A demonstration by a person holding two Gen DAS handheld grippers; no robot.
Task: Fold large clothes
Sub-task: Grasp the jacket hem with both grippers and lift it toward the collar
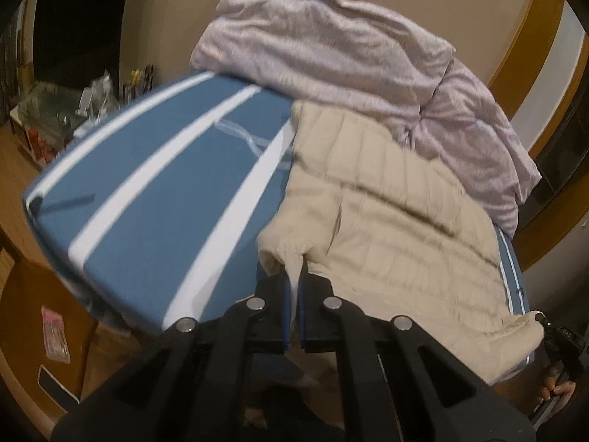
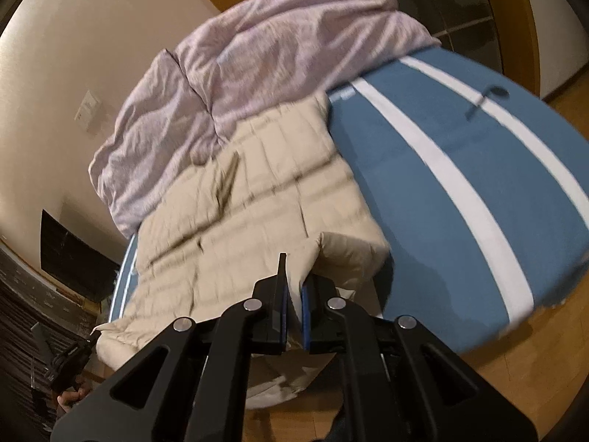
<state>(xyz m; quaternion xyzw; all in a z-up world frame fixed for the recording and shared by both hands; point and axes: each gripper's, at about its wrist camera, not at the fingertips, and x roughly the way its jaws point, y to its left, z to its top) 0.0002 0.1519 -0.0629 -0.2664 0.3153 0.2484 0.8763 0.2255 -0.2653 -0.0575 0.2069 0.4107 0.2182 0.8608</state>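
Note:
A beige quilted garment lies spread on a blue mattress with white stripes. My left gripper is shut on a near corner of the garment, and the cloth is pinched between its blue pads and lifted off the mattress. My right gripper is shut on another near corner, raised the same way. In the left wrist view the right gripper shows at the far right, at the garment's other corner. In the right wrist view the left gripper shows at the lower left, a hand below it.
A rumpled lilac duvet is heaped at the far end of the mattress against the wall. A cluttered low shelf and a brown box stand beside the bed. Wooden floor runs along the near side.

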